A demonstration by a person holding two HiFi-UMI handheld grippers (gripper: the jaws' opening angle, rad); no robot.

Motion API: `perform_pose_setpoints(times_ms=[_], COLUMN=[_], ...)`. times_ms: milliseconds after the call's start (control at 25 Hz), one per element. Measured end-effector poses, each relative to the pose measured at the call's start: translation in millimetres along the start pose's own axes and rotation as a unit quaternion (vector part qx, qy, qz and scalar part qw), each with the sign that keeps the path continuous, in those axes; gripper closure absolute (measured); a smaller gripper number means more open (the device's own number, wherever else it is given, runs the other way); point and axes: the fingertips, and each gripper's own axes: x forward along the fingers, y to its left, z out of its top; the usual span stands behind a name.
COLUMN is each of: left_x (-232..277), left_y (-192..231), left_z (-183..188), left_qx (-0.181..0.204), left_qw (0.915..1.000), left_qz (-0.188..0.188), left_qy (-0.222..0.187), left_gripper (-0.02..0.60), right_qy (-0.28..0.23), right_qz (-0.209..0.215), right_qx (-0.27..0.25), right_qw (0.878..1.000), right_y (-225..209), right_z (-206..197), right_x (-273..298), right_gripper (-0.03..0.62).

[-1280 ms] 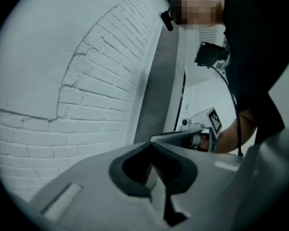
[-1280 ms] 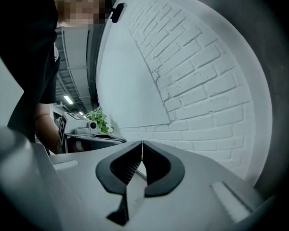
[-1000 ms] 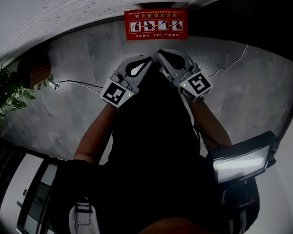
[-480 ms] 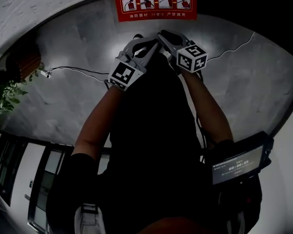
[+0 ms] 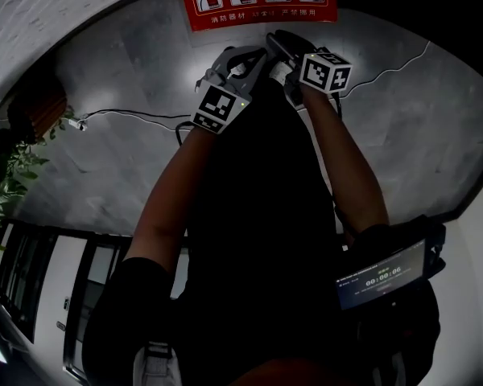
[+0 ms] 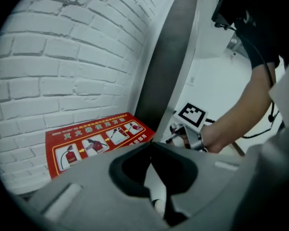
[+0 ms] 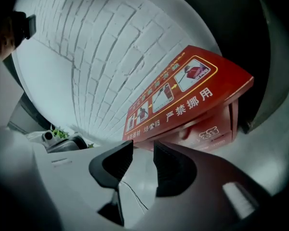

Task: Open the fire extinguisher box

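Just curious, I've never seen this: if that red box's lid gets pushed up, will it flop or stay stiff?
Probably stiff: the lid looks like a flat, straight-edged panel. It overhangs the front of the red box, so an edge seems liftable. Backed by the brick wall, the box likely won't slide.

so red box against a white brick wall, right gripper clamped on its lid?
No: in the right gripper view the right gripper has jaws apart and opening, nothing between them, short of the red box. The white brick wall is correct.
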Motion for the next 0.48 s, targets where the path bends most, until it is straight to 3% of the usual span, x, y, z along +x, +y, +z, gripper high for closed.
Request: perform_pose_setpoints(times_ms=[320,480], left_x=[29,37], left_y=[16,20], left_z=[0,3], left_qx=[-0.002,0.005], left_qw=[0.9999,0.9999], left_qz=[0.007,0.005], left_qy=[0.009,0.016], left_gripper=[0.578,0.578], right_qy=[-0.050,-0.053], right_qz=[-0.003,-0.008], right_qx=[0.074,0.088], right_qw=[0.996,0.995], right_y=[-29,-37], right_z=[18,21], right_x=[5,7], right_gripper=[0.457,0.457])
